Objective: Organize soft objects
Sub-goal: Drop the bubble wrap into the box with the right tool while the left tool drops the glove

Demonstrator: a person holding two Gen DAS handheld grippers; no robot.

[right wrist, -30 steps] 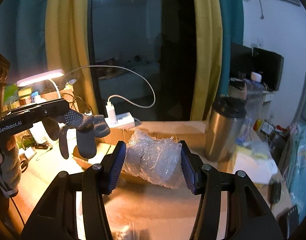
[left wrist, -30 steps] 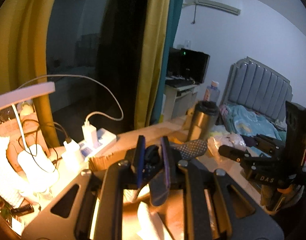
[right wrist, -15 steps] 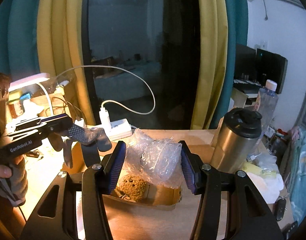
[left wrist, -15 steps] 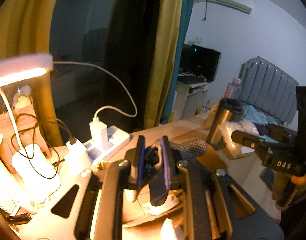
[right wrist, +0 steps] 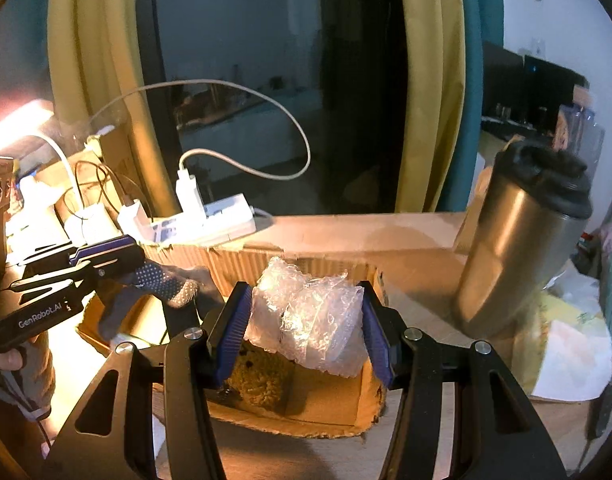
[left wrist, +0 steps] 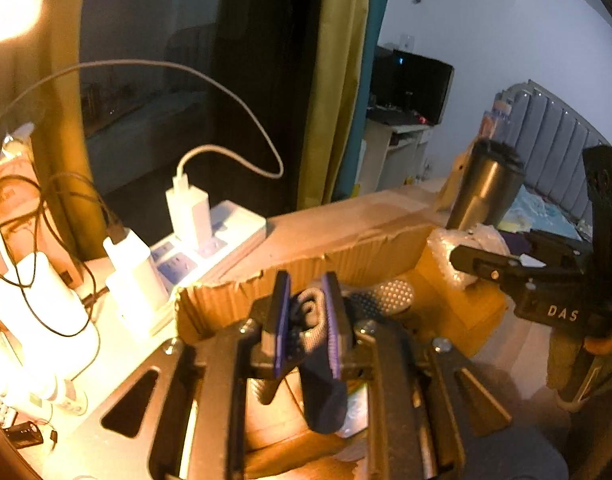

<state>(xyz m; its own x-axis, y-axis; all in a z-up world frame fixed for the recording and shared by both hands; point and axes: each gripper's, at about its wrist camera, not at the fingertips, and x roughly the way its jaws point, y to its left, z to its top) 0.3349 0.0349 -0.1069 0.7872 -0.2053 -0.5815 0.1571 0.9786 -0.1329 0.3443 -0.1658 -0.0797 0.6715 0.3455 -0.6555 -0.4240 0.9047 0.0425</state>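
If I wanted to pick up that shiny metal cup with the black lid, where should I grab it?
Grab the metal cup around the middle of its steel body, below the black lid. It stands upright on the table and its sides are smooth and round, so coming in level from the front seems safest. The right gripper would first have to let go of the bubble wrap.

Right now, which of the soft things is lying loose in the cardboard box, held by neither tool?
The brown fuzzy lump on the box floor. The bubble wrap sits clamped in the right gripper; the dotted glove hangs from the left gripper.
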